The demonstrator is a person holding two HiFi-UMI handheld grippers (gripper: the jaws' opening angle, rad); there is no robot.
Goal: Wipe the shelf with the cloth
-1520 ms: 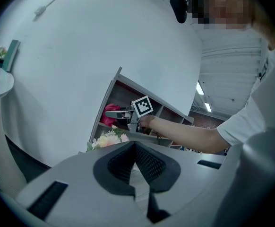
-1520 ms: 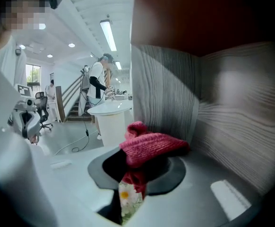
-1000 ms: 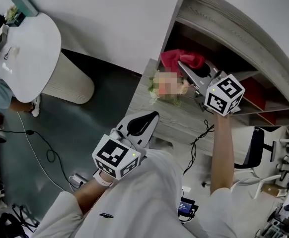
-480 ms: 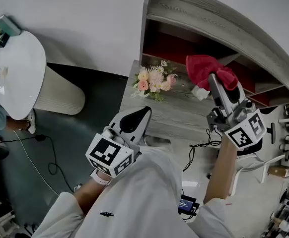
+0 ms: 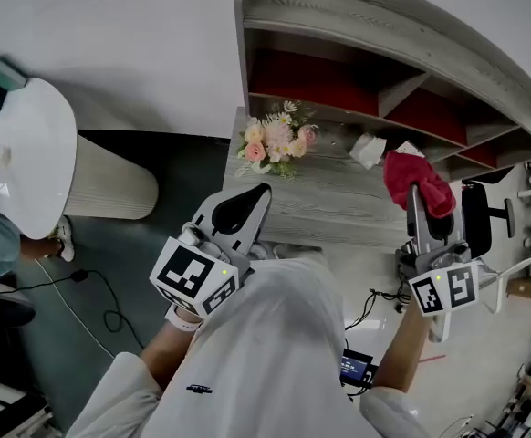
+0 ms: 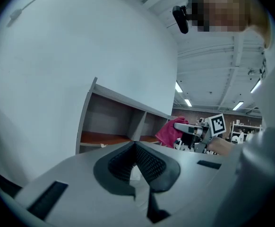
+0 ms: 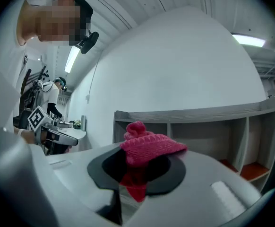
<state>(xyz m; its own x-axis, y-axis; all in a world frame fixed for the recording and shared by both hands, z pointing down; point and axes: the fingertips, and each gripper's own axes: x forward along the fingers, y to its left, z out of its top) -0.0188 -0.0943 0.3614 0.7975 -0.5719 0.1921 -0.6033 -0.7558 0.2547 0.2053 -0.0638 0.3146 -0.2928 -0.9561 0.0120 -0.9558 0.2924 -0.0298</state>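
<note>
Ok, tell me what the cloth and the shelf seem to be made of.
Cloth: soft knitted or textured fabric, matte pink-red; ribbed stitches show in the right gripper view, and it drapes limply.
Shelf: wood or wood-look laminate, matte grey, with streaky grain; the compartment backs look red, material unclear.

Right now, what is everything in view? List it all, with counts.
shelf: 1, grey, red inside, against the wall
desk: 1, grey wood, under the shelf
flowers: 1 bunch, pink and white, desk's left end
wad: 1, white, on the desk by the shelf
cloth: 1, red, in the right gripper
table: 1, white, far left
cable: 1, black, on the floor at left
left gripper: 1, jaws together, empty
right gripper: 1, shut on the cloth
</note>
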